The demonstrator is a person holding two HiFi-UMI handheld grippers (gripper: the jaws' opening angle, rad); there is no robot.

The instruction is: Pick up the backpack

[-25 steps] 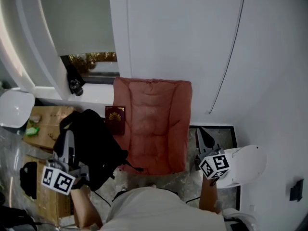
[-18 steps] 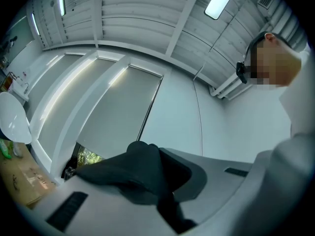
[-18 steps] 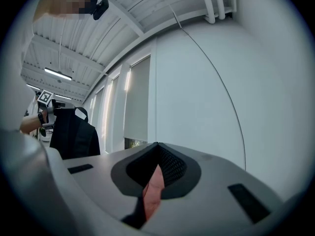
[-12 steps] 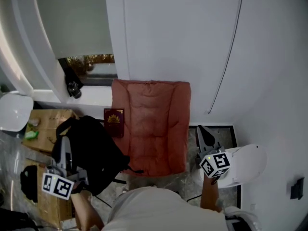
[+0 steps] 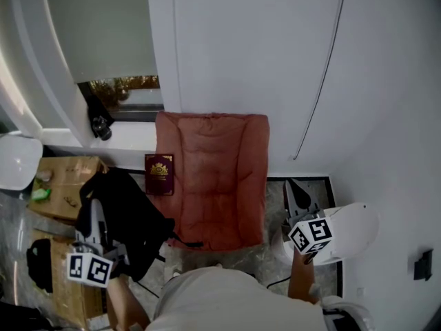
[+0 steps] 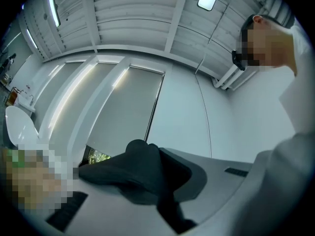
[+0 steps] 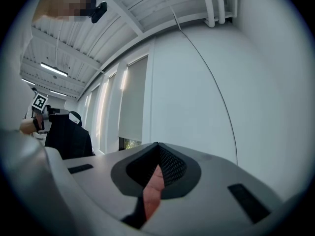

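Note:
The black backpack (image 5: 127,219) hangs at the left above the floor, in front of cardboard boxes. My left gripper (image 5: 98,211) points a little upward, shut on a black strap (image 6: 142,173) at the bag's top. The fabric bunches up between the jaws and hides their tips. My right gripper (image 5: 295,188) is held level at the right, beside the cushion and away from the bag. Its jaws meet at the tips (image 7: 157,145) with nothing between them. In the right gripper view the backpack (image 7: 66,134) shows at the far left.
A pink-red cushion (image 5: 217,178) leans against the white wall, with a dark red booklet (image 5: 159,174) at its left. Cardboard boxes (image 5: 65,188) lie at the left, a white round seat (image 5: 353,229) at the right. A small black bag (image 5: 38,271) lies at lower left.
My left gripper has tilted slightly with the strap still in it. The right gripper has kept still. The head view has drifted a little.

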